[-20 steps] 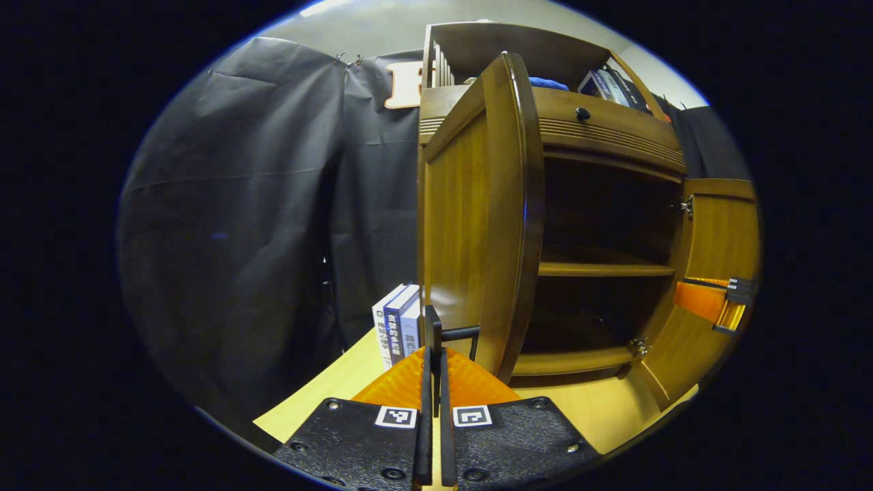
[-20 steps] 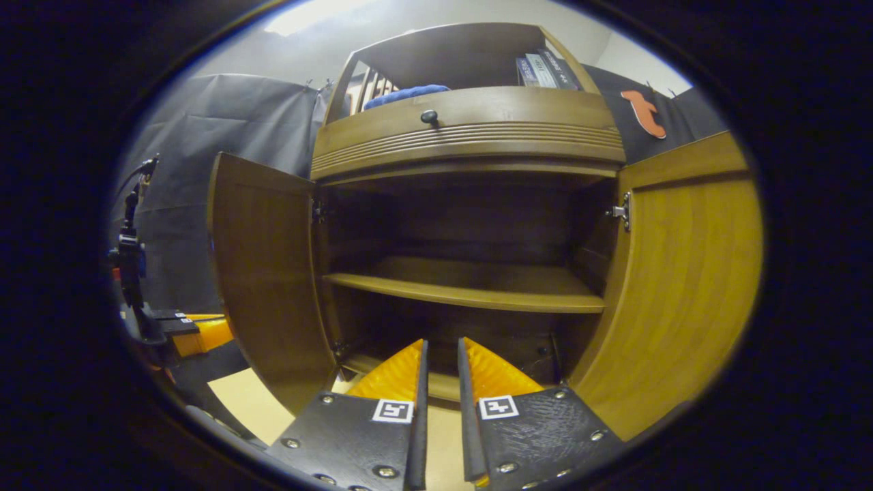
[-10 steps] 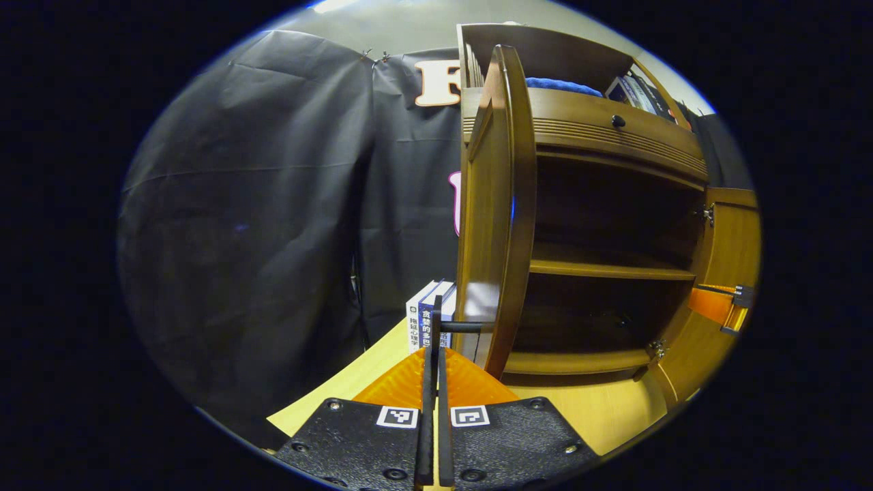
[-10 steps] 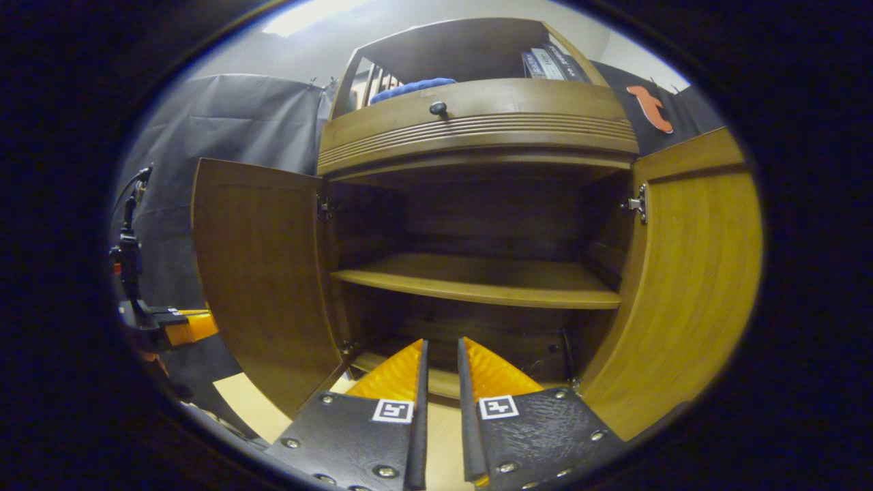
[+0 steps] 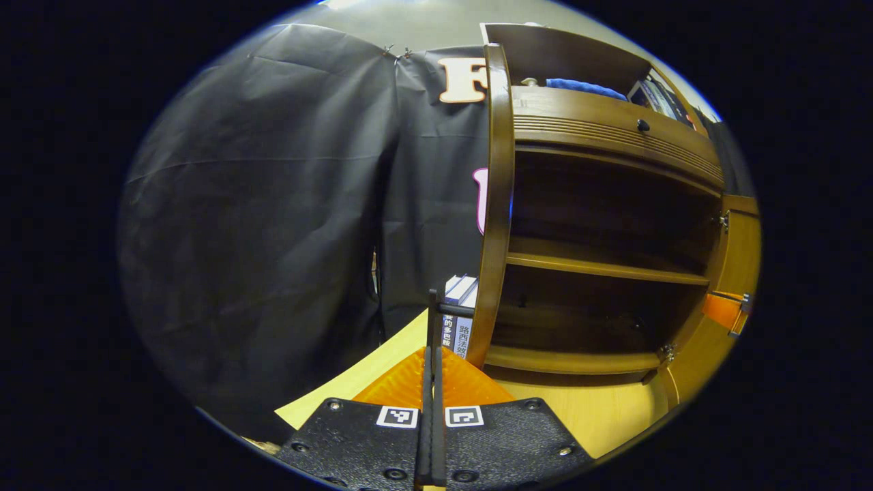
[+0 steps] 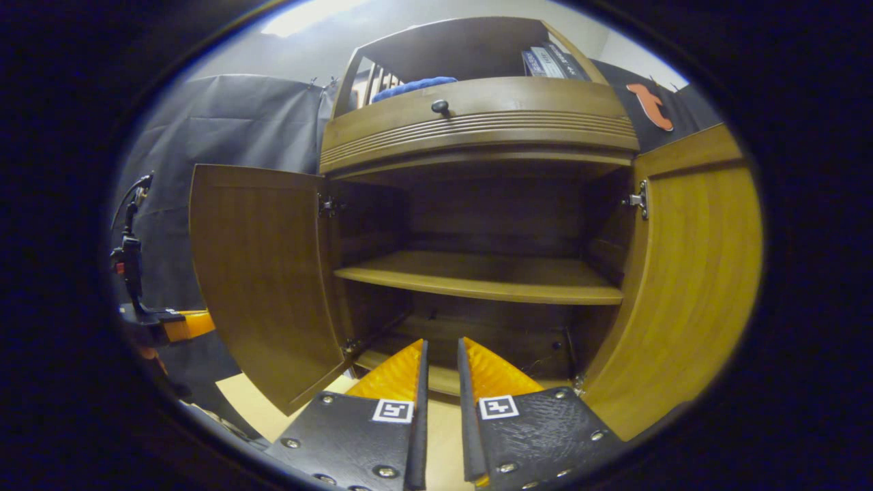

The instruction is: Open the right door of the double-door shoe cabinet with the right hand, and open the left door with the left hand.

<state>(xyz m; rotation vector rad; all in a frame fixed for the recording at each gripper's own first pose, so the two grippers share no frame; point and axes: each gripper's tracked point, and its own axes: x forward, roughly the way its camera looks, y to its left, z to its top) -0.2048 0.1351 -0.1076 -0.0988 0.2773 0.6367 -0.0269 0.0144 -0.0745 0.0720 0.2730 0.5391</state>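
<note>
The shoe cabinet point(image 6: 477, 123) is warm brown wood, its right door point(image 6: 689, 286) a lighter golden tone and its left door point(image 6: 262, 279) darker brown. Both grippers' fingers point(image 6: 399, 375) are ribbed orange on black textured plates carrying black-and-white square markers. A blue cloth point(image 6: 412, 86) lies on top. The table point(image 5: 600, 416) is pale yellow.

Only legible print was on the book spines point(image 5: 464, 332) standing beside the cabinet: Chinese characters, partly hidden, so I couldn't read them reliably. Spines of the books on top point(image 6: 549, 63) were too small to make out. Square coded tags point(image 5: 397, 417) point(image 6: 392, 410) sat on the gripper fingers, with no text or numbers.
</note>
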